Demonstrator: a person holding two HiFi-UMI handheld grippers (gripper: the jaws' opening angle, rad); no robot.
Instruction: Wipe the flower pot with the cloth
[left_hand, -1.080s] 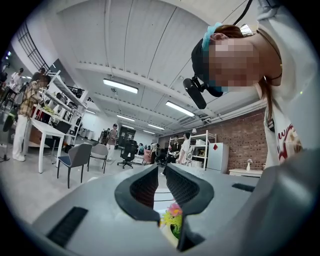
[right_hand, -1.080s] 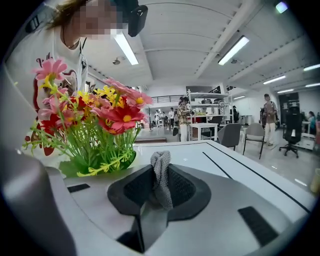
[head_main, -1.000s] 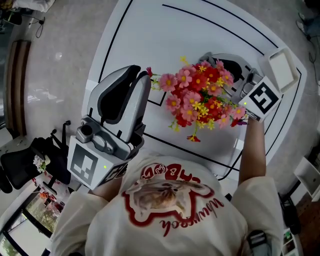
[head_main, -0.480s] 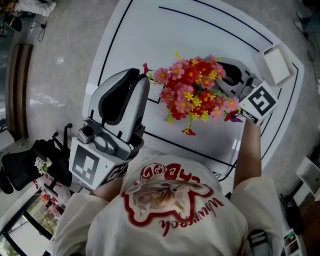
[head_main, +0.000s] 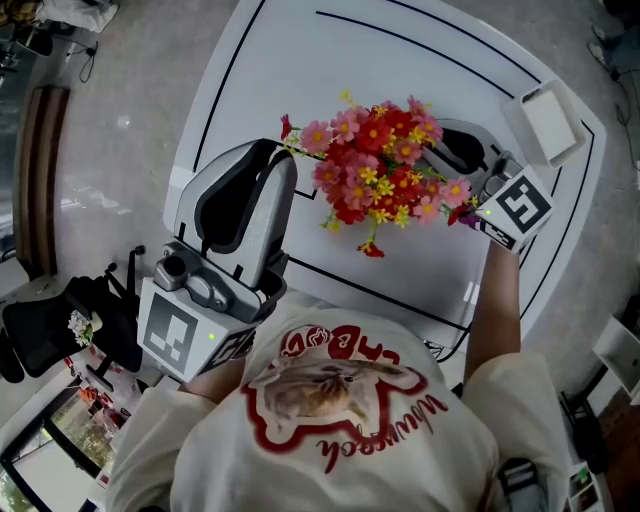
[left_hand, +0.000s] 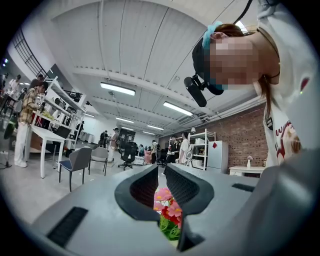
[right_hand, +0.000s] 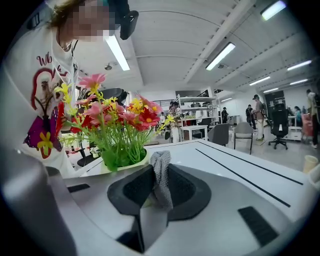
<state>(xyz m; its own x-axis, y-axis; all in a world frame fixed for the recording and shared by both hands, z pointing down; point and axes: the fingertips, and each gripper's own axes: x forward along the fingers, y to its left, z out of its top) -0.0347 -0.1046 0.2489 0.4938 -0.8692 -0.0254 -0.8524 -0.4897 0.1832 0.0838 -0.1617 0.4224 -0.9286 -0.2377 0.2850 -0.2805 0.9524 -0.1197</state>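
Note:
A bunch of red, pink and yellow flowers (head_main: 378, 165) stands on the white table (head_main: 300, 70) and hides its pot from the head view. In the right gripper view the pale pot rim (right_hand: 131, 161) shows just beyond the jaws, under green stems. My right gripper (right_hand: 160, 170) is shut on a grey woven cloth (right_hand: 161, 182) that sticks up between the pads. In the head view it (head_main: 452, 150) sits against the right side of the flowers. My left gripper (head_main: 275, 160) is held left of the flowers, shut and empty; the blooms (left_hand: 167, 207) show through the slit between its jaws.
A small white tray (head_main: 545, 118) lies at the table's far right corner. Black lines (head_main: 430, 55) are marked across the tabletop. The table's left edge drops to a grey floor (head_main: 110, 130). Chairs, shelves and people fill the room beyond.
In the head view the flowers and my right gripper now sit closer to my left gripper; the gap between them has narrowed. Both grips look the same.

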